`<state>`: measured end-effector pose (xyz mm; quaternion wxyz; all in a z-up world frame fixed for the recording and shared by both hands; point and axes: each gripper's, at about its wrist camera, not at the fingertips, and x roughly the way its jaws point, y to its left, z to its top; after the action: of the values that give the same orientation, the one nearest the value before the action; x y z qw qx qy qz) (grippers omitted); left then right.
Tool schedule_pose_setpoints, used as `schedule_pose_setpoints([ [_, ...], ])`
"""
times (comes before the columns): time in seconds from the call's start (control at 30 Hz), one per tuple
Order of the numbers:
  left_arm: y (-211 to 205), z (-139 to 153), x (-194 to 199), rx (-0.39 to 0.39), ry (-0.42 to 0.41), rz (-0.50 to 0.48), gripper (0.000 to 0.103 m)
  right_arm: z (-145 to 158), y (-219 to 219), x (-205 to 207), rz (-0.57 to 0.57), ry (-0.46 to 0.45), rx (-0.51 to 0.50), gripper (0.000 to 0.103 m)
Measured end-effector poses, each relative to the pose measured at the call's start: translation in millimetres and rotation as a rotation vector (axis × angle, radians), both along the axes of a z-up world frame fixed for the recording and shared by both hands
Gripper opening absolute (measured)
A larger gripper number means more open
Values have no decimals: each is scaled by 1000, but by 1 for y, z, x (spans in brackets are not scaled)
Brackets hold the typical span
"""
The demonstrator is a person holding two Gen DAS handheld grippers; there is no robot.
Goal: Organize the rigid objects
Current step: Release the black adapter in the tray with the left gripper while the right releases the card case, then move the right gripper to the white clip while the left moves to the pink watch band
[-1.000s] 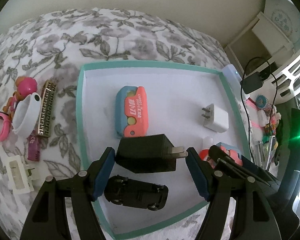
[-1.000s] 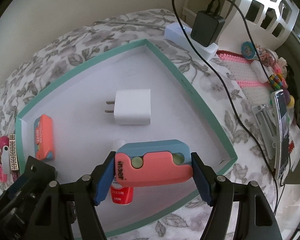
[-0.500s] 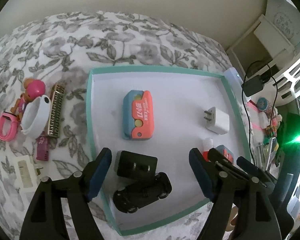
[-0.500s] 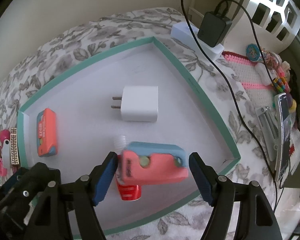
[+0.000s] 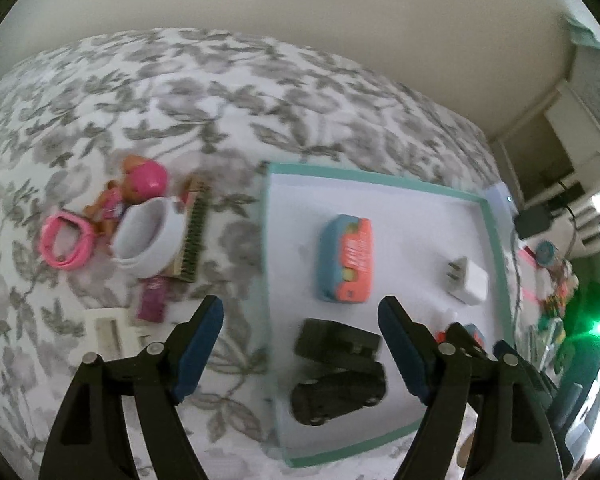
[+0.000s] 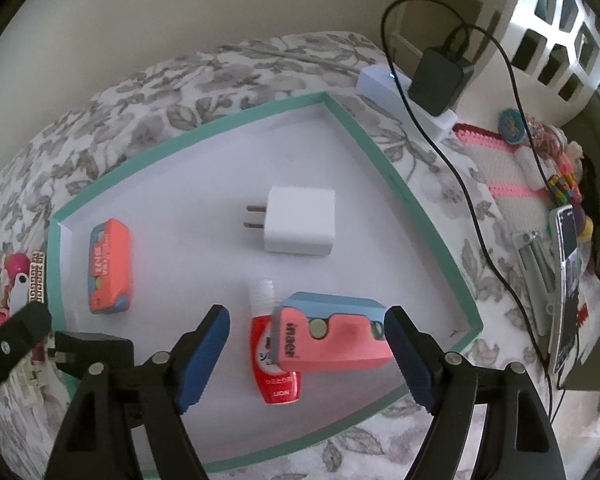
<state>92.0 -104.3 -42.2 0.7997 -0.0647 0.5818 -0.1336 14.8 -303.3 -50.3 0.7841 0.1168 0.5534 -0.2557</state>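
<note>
1. Left wrist view: left gripper (image 5: 300, 308) gaping wide, nothing between the blue pads, hanging over the left rim of the teal-edged tray (image 5: 266, 240).
2. Just inside that rim, near the tray's front left corner: black charger (image 5: 336, 344), touching the black toy car (image 5: 338, 396) in front of it.
3. Toward the tray's middle: pink-and-blue case (image 5: 346, 264), with bare floor all round it; white charger (image 5: 470, 280) near the right rim.
4. Off the tray, on the flowered bedspread (image 5: 220, 100) left of the rim: white bangle (image 5: 148, 236), pink ring (image 5: 66, 244), doll (image 5: 140, 180), gilt comb-like bar (image 5: 194, 240), white plug (image 5: 108, 332), all crowded together. Open cloth between that cluster and the tray's left rim.
5. Right wrist view: right gripper (image 6: 306, 314) with jaws opening, a second pink-and-blue case (image 6: 336, 340) between them. Left pad well clear of it; right pad just beside its end, contact impossible to tell.
6. That case tilted, resting across the red bottle (image 6: 274, 376), near the tray's front right corner.
7. Widest free floor: along the tray's far rim and far corner, beyond the white charger.
</note>
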Motion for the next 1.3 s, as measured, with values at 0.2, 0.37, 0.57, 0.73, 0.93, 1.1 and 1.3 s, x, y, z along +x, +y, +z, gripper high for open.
schedule_pose_setpoints([
  [0.2,22,-5,7,72,6,94,90,3,9,3,37,-24,-13,98],
  [0.37,40,-6,9,107,-9,158,95,5,14,5,52,-49,-16,103],
  [0.57,64,0,14,131,-30,207,96,9,23,8,85,-70,-18,103],
  [0.73,87,6,18,145,-39,236,96,12,42,12,145,-105,12,103],
  [0.93,120,22,18,175,-70,278,96,26,68,15,215,-208,77,103],
  [1.1,151,30,17,198,-78,320,96,39,102,20,322,-270,105,103],
  [1.3,173,32,13,243,-82,339,96,38,143,29,425,-266,128,103],
])
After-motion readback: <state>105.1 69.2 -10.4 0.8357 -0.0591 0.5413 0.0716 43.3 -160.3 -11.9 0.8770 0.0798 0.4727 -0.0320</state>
